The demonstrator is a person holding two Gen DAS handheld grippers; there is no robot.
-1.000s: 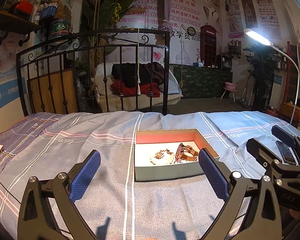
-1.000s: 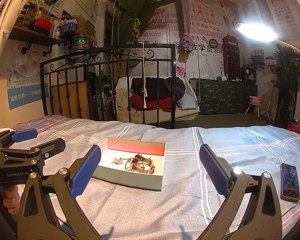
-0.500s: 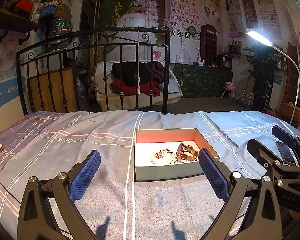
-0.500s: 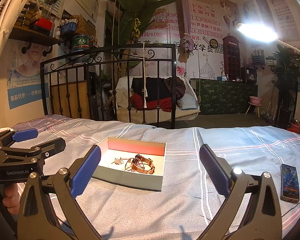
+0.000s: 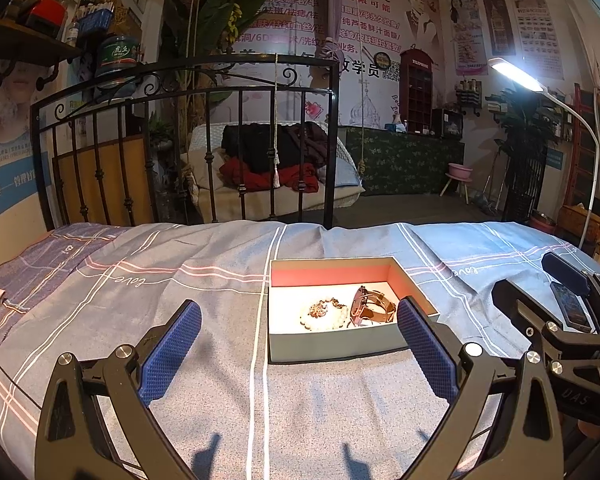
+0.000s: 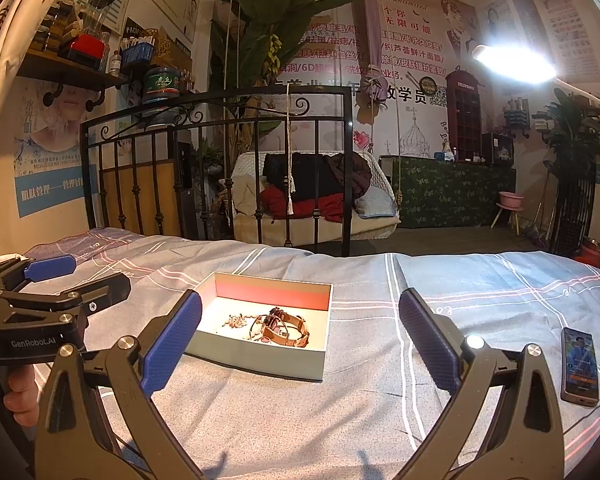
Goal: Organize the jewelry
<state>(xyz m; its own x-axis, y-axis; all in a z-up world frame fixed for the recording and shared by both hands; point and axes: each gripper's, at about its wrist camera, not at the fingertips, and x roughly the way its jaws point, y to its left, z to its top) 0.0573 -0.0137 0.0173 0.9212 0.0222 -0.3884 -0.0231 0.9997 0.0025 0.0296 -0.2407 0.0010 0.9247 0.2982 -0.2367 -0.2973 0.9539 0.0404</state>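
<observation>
From the left wrist, the left tool [image 5: 298,340] stood wide open and held nothing. The box [image 5: 332,344] sat on the bed [image 5: 140,304] just past its tips, with a bead bracelet [image 5: 325,315] beside a watch [image 5: 374,312] inside. The beads looked light, limp and likely to slip; I would pinch a bunched part, and take the stiffer watch by its strap.

From the right wrist, the right tool [image 6: 300,340] was equally wide open and empty. This view alone showed the whole phone [image 6: 579,366] lying on the bed to the right, and a thin tangled chain [image 6: 236,322] in the box.
</observation>
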